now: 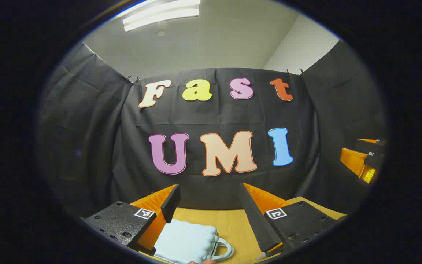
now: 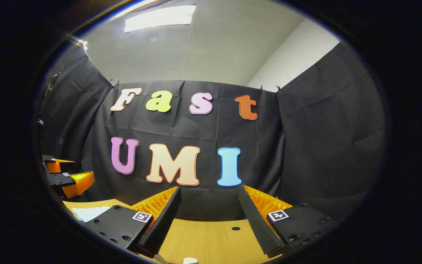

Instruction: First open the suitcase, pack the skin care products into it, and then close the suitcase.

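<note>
A pale blue suitcase (image 1: 187,240) lies shut on the wooden table (image 1: 233,223), its handle (image 1: 222,250) pointing right. It sits low between my left gripper's fingers, closer to the left one. My left gripper (image 1: 210,190) hangs open above it with nothing held. My right gripper (image 2: 209,191) is open too, over bare table. A small white top (image 2: 191,260) peeks in at the bottom edge of the right gripper view; I cannot tell what it is. A corner of the suitcase (image 2: 88,213) shows at the left.
The booth's black cloth wall (image 1: 211,117) closes the table's far side and both flanks. The right gripper (image 1: 359,152) appears far right in the left gripper view, and the left gripper (image 2: 72,173) far left in the right gripper view. A small dark hole (image 2: 235,228) marks the tabletop.
</note>
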Motion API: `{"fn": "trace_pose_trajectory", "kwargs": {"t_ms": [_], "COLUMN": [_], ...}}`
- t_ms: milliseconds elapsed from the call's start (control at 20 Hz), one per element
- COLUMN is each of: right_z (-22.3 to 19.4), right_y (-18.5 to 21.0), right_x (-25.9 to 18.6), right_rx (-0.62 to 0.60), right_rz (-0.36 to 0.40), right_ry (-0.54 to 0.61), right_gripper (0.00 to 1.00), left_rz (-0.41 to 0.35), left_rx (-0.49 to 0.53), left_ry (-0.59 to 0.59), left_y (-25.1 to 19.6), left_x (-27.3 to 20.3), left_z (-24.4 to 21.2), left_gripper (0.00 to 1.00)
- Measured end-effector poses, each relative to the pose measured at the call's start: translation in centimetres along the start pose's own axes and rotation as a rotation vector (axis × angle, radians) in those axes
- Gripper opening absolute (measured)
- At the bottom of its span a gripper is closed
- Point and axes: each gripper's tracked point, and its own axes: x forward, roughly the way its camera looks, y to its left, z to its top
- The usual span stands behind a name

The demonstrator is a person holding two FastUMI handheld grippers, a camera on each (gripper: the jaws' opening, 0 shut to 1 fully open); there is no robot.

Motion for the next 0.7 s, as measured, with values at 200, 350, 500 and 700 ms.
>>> {"fn": "trace_pose_trajectory", "kwargs": {"t_ms": [200, 350, 500, 700], "right_z": [-0.2, -0.4, -1.2, -3.2], "right_y": [0.1, 0.1, -0.1, 0.5], "right_x": [0.2, 0.0, -0.1, -0.4], "right_rx": [0.003, -0.005, -0.010, -0.005], "right_rz": [-0.004, -0.005, -0.001, 0.064], "right_ry": [0.004, 0.008, 0.017, 0.040], "right_gripper": [0.98, 0.98, 0.99, 0.99], "left_rz": [-0.001, -0.007, -0.031, -0.029], "left_rx": [0.001, -0.001, 0.016, 0.041], "left_ry": [-0.006, 0.005, 0.071, 0.207], "left_y": [-0.3, -0.4, -1.1, -1.5], "left_x": [0.0, 0.2, 0.2, 0.4], "left_z": [0.0, -0.5, -3.1, -9.1], "left_gripper": [0.94, 0.93, 0.94, 0.95]}}
